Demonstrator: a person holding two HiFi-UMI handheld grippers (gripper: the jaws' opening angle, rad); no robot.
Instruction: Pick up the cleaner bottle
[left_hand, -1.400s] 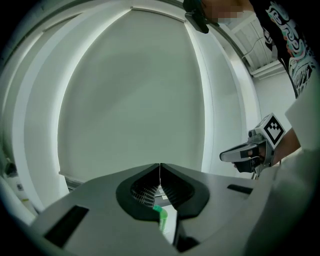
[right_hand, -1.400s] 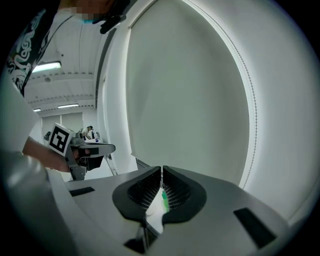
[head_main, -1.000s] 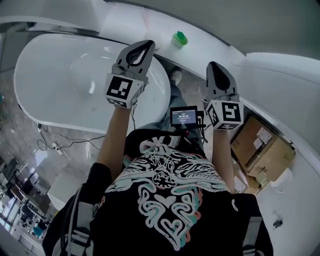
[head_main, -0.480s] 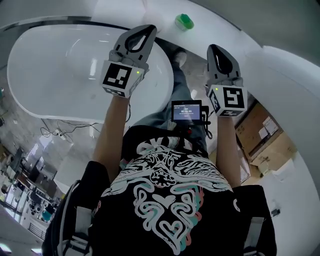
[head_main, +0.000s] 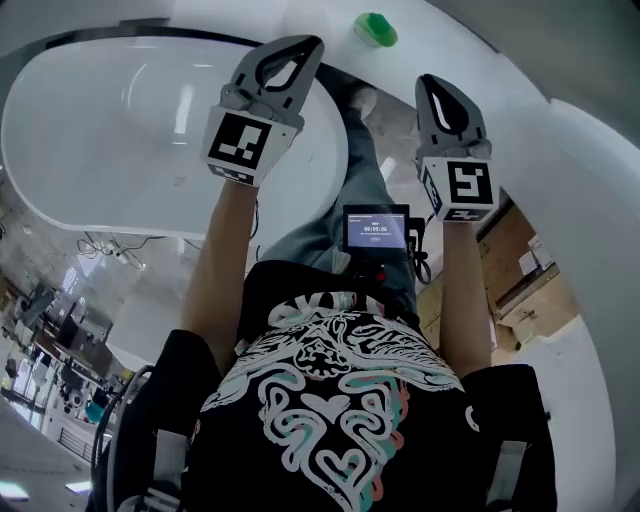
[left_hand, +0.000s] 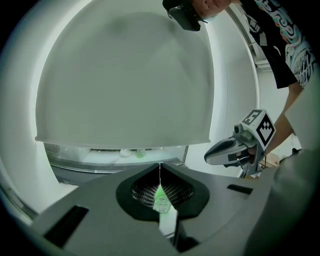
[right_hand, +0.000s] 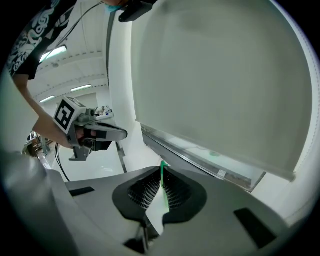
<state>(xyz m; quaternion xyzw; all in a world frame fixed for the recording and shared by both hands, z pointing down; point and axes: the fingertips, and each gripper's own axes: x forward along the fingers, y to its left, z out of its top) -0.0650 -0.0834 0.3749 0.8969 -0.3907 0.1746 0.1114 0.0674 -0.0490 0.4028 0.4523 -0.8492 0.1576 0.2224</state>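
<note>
Cleaner bottle (head_main: 375, 28) comes last by size. The white bathtub (head_main: 100, 130) spreads at ten o'clock and the white ledge (head_main: 480, 75) curves at one o'clock. My left claw (head_main: 303, 47) and right claw (head_main: 433, 84) hang clenched, empty. The green bottle sits on that ledge at twelve o'clock, beyond both tips.

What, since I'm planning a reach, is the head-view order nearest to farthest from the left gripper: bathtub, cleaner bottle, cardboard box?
1. bathtub, under the left gripper
2. cleaner bottle, ahead-right on the ledge
3. cardboard box, far right
</note>
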